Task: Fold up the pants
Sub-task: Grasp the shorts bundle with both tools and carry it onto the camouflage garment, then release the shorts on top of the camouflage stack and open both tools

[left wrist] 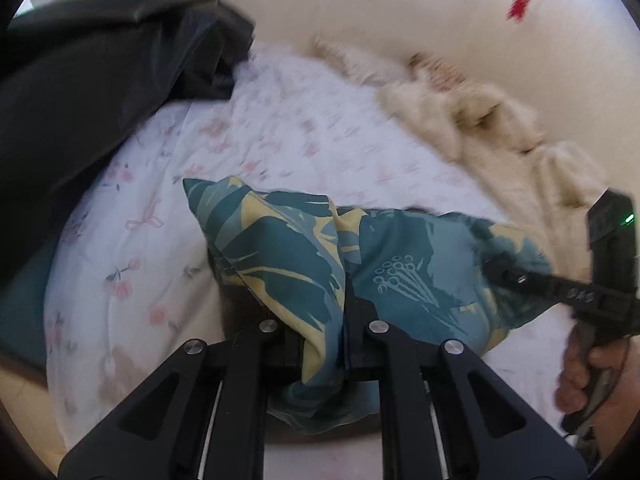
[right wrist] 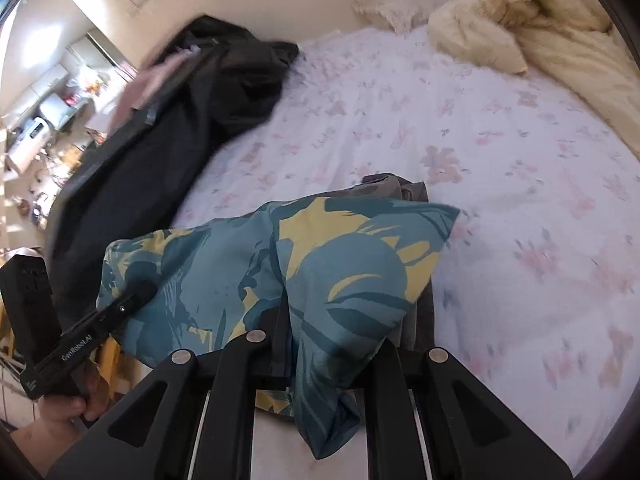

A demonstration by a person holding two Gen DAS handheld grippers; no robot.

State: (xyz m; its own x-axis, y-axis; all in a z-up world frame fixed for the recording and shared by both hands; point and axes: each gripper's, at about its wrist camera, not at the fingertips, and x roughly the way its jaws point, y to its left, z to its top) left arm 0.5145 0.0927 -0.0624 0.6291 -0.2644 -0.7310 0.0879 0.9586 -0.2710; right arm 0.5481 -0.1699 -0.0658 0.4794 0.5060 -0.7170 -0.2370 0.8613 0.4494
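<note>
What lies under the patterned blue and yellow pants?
Under the patterned pants a folded grey cloth shows at the far edge, on the floral sheet. The pants cover the rest of it.

The pants [left wrist: 288, 248] [right wrist: 320, 264] are teal-blue fabric with a yellow leaf print, bunched up and lifted in the lower middle of both frames, one pointed corner sticking out sideways.

Floral bedsheet [right wrist: 500, 168]; black garment [right wrist: 192, 112]; cream blanket [right wrist: 560, 32].
</note>
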